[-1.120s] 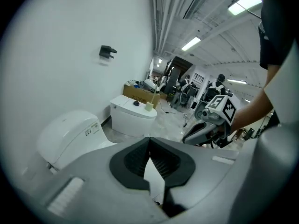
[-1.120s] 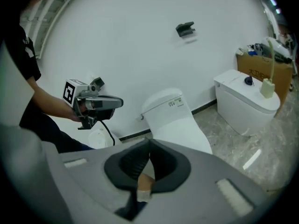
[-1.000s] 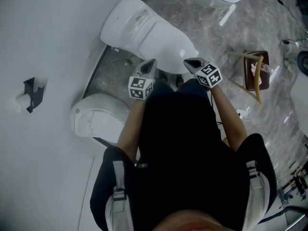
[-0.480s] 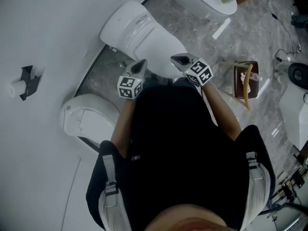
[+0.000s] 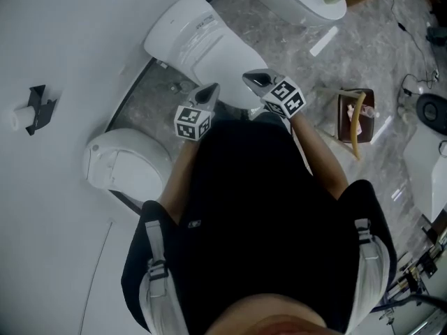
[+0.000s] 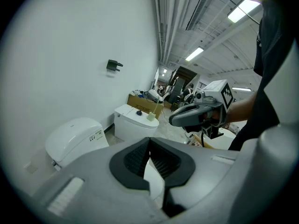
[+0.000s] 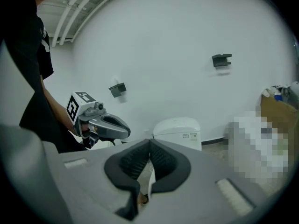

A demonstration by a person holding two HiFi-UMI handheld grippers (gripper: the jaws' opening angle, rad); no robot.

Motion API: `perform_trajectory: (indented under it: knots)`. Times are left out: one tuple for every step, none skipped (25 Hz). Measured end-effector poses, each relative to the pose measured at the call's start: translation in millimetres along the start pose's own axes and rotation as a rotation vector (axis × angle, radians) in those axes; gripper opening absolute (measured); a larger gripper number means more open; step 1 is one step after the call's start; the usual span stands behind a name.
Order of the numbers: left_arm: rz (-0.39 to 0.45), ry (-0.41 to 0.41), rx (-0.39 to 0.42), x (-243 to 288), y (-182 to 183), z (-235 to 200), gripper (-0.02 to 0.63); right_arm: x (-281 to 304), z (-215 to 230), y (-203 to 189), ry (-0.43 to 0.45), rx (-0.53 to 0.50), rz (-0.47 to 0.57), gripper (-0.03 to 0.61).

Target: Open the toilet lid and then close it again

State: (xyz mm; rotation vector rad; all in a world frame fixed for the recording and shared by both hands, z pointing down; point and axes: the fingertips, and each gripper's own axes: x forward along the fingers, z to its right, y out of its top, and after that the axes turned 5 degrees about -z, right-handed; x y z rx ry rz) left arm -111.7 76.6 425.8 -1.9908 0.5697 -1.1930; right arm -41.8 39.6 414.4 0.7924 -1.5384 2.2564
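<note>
Since the toilet lid lies shut at upper centre and the left tongs and right tongs hover pressed together, empty, by its front rim, the job looks unstarted or finished.

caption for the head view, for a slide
From above: a person holds the shut left gripper and shut right gripper side by side at the front end of a closed white toilet

1. The toilet lid is smooth, glossy white, plastic-looking.
2. The floor is polished grey marble-like stone.
3. The wall is matt white.
4. The left gripper is matt grey plastic; its pads are ribbed black.
</note>
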Motion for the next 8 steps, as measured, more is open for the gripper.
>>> perform_trajectory:
  knots:
    - [-0.003,-0.003,0.005,1,0,4,0.011,-2,0,-1,0.0,0.004,0.004,0.003]
    - [-0.003,-0.005,0.008,1,1,6,0.011,-3,0,-2,0.001,0.006,0.005,0.003]
    - [-0.002,-0.005,0.011,1,2,9,0.011,-6,0,-3,0.001,0.006,0.006,0.003]
    - [-0.001,-0.005,0.014,1,3,11,0.011,-8,-1,-4,0.0,0.004,0.006,0.003]
    - [0.001,-0.004,0.016,2,4,13,0.011,-11,-1,-6,0.0,0.002,0.007,0.003]
    - [0.001,-0.003,0.019,2,5,16,0.011,-13,-1,-8,0.0,0.001,0.007,0.003]
    - [0.001,-0.001,0.021,2,5,18,0.011,-16,-2,-10,-0.001,0.0,0.007,0.003]
    - [0.001,0.001,0.023,3,5,21,0.011,-19,-2,-13,-0.001,0.0,0.007,0.003]
